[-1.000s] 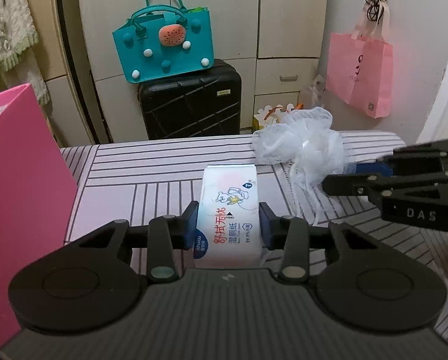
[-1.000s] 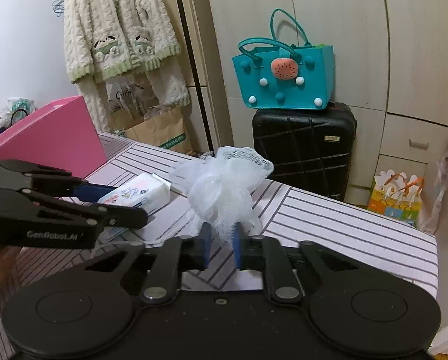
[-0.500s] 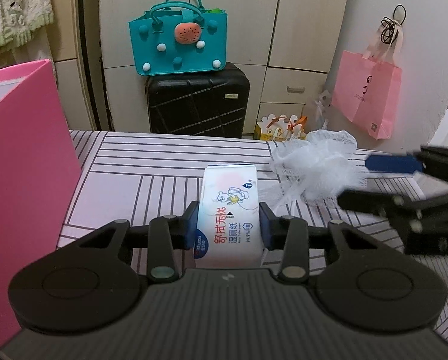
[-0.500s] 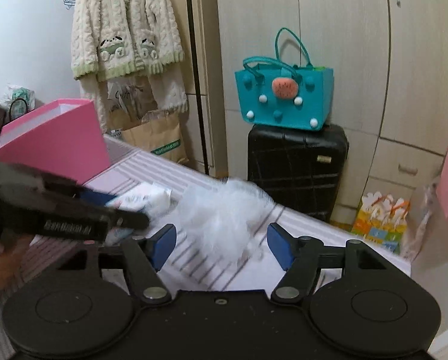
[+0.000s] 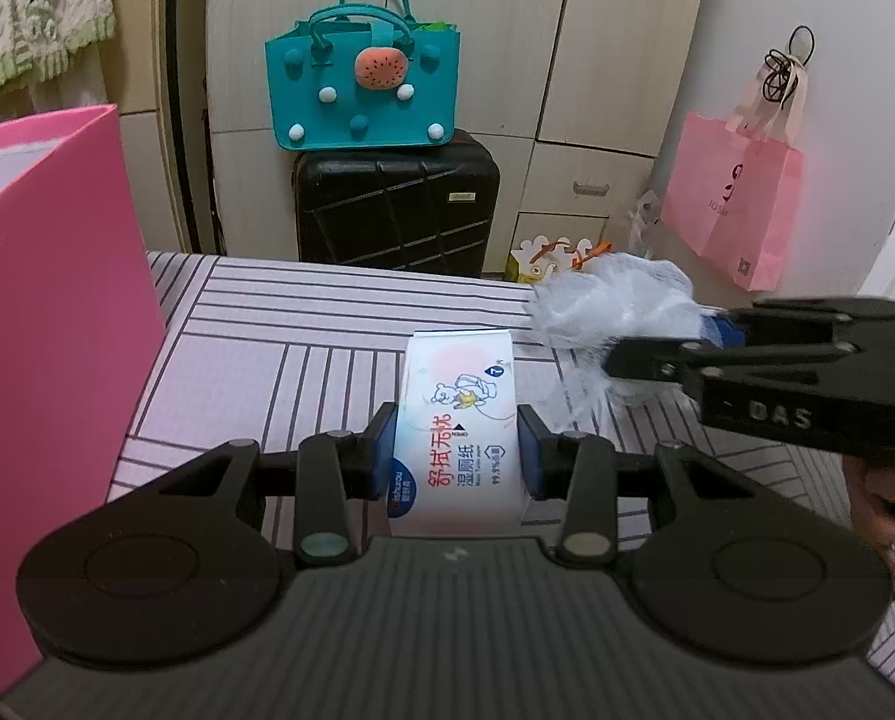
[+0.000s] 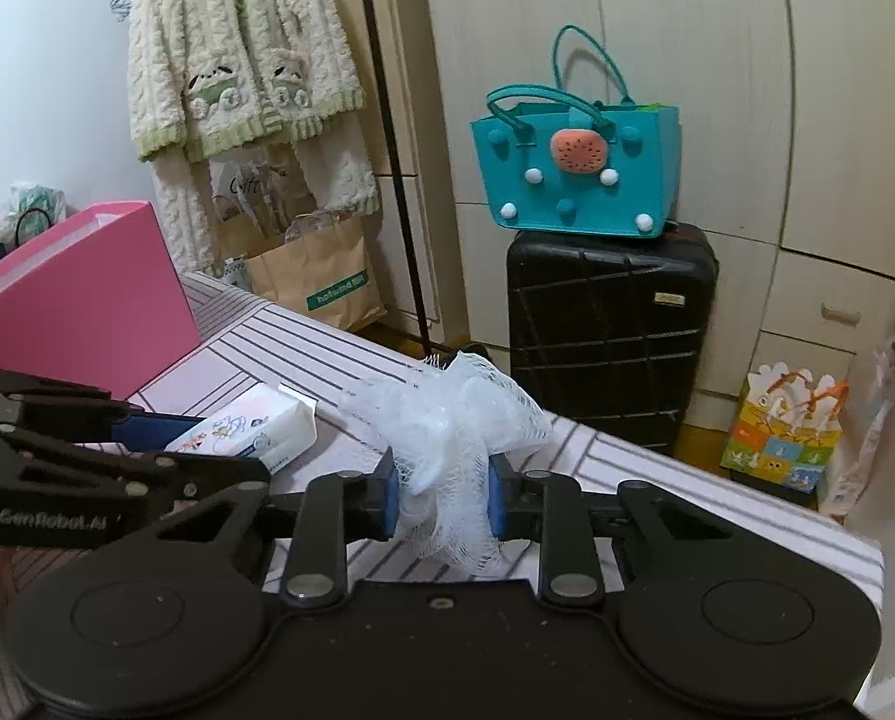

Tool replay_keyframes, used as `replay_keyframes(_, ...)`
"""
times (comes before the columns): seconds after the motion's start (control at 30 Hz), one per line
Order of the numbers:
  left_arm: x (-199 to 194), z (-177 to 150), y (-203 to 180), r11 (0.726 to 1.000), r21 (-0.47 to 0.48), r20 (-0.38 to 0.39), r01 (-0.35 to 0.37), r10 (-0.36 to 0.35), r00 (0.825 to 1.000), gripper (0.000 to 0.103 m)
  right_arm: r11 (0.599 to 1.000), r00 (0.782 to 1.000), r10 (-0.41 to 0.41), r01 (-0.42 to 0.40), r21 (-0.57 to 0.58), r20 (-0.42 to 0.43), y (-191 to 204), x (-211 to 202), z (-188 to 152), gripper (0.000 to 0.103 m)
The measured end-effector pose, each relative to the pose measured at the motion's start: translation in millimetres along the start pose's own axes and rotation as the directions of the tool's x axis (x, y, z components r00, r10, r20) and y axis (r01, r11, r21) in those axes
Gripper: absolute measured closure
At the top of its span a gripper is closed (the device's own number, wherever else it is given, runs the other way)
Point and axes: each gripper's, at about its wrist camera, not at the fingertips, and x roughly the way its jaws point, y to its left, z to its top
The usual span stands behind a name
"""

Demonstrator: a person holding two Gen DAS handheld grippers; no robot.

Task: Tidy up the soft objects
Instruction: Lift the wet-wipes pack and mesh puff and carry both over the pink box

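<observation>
**Both tongs hold soft things over the striped tabletop**

The left tongs (image 5: 456, 441) are clamped on the wet-wipes pack (image 5: 456, 420). The right tongs (image 6: 441, 495) have just been closing, and their pads now squeeze the white mesh sponge (image 6: 447, 420) on the tabletop (image 5: 279, 324), beside the pack.

Soft indoor light, fisheye-bent edges

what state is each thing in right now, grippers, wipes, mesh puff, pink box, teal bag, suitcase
left gripper: shut on the wipes pack
wipes pack: gripped at its sides, lying flat on the striped table
right gripper: jaws just closed in, pads pressing the mesh puff
mesh puff: bunched between the pads
pink box: open-topped, upright on the table
teal bag: upright on the suitcase
suitcase: closed, standing
</observation>
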Motion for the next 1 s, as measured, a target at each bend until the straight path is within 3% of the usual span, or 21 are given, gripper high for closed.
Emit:
replay_keyframes(0.27, -21, -3, 2, 0.999, -0.022, 0.004, 0.038, -0.038, 0.999, 0.064, 0.997, 1.0, -0.01, 0.011, 0.071, -0.013, 10, -35, -13, 0.071)
replay_keyframes(0.53, -63, -13, 3, 0.991, -0.042, 0.005, 0.124, -0.124, 0.992, 0.064, 0.991, 0.999, 0.016, -0.011, 0.133, -0.038, 28, -72, -19, 0.071)
replay_keyframes(0.7, -85, -22, 16, 0.969, -0.124, -0.034, 0.212, -0.218, 0.975, 0.064, 0.979, 0.989, 0.039, -0.008, 0.206, -0.145, 41, -83, -27, 0.07)
replay_keyframes(1.0, -131, -46, 28, 0.948, -0.145, -0.085, 0.284, -0.298, 0.951, 0.064, 0.951, 0.973, 0.153, -0.097, 0.293, -0.175, 69, -109, -42, 0.07)
